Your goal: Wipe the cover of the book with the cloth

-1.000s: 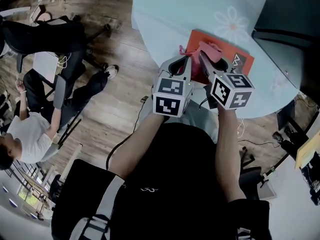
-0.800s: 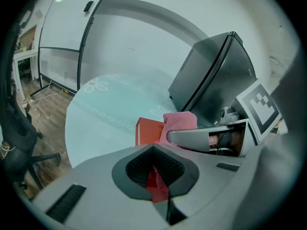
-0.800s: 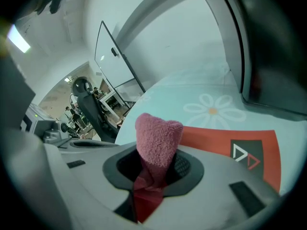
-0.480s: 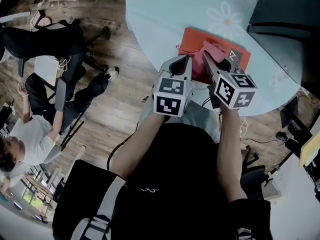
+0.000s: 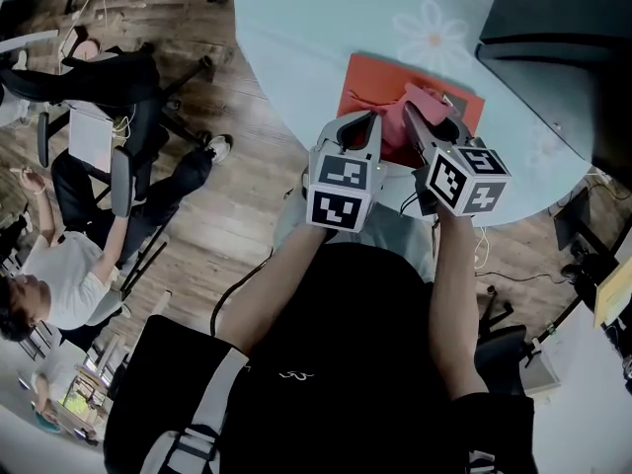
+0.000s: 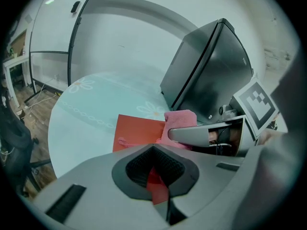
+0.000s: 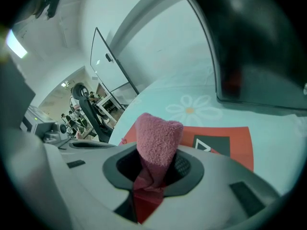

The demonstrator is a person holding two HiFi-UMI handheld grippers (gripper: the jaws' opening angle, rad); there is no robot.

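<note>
A round pale-blue bench (image 5: 316,28) with daisy prints stands on a wooden floor (image 5: 227,215). A seated person (image 5: 59,275) is at the left.

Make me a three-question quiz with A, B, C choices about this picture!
1. Where is the book? A on the floor; B on the table; C on a chair.
2. What colour is the cloth? A pink; B green; C white.
3. The tongs of the right gripper are: A wide open; B shut on the cloth; C shut on a pen.
Answers: 1 B, it lies flat on the daisy-print table; 2 A, it looks pink in every view; 3 B, the cloth is bunched between them.
</note>
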